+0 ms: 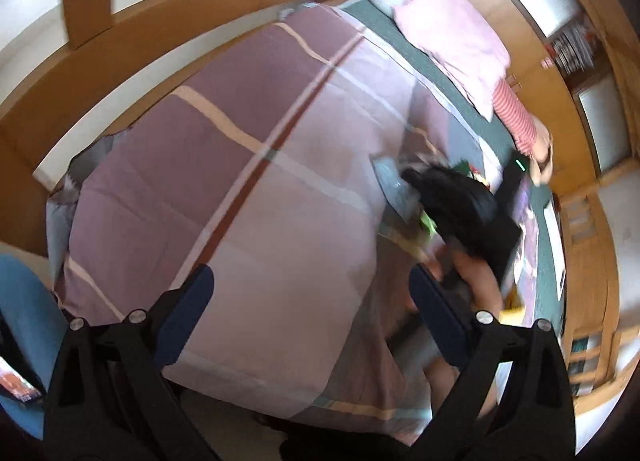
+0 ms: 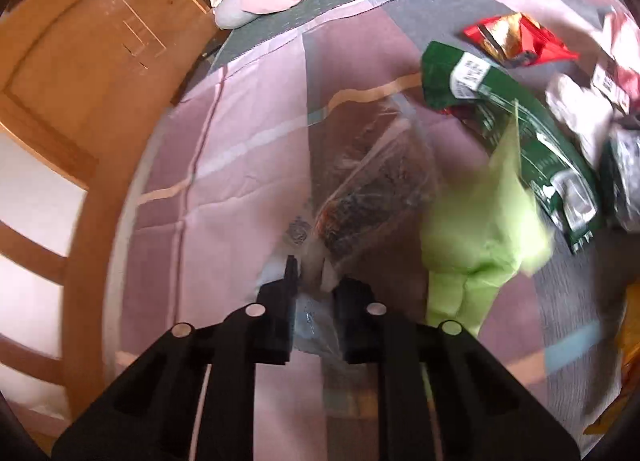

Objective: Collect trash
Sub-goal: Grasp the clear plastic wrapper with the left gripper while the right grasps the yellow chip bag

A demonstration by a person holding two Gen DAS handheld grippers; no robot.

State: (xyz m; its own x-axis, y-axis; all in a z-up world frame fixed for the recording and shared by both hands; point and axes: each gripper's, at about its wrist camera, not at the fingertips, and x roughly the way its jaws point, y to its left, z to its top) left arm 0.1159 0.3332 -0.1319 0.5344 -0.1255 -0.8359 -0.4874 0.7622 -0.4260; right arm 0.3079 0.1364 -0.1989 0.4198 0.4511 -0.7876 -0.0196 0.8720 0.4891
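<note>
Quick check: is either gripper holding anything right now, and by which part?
The right gripper holds a clear plastic wrapper, jaws pinched on its near crumpled end. The left gripper holds nothing; its jaws stand wide apart above the bedspread.

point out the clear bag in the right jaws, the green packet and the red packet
clear bag [image 2: 372,185], right wrist view, on its dark contents
green packet [image 2: 516,129], right wrist view, on its printed middle
red packet [image 2: 516,41], right wrist view, on its front face

Left claw [image 1: 310,301] spread wide, right claw [image 2: 314,289] pinched nearly closed
</note>
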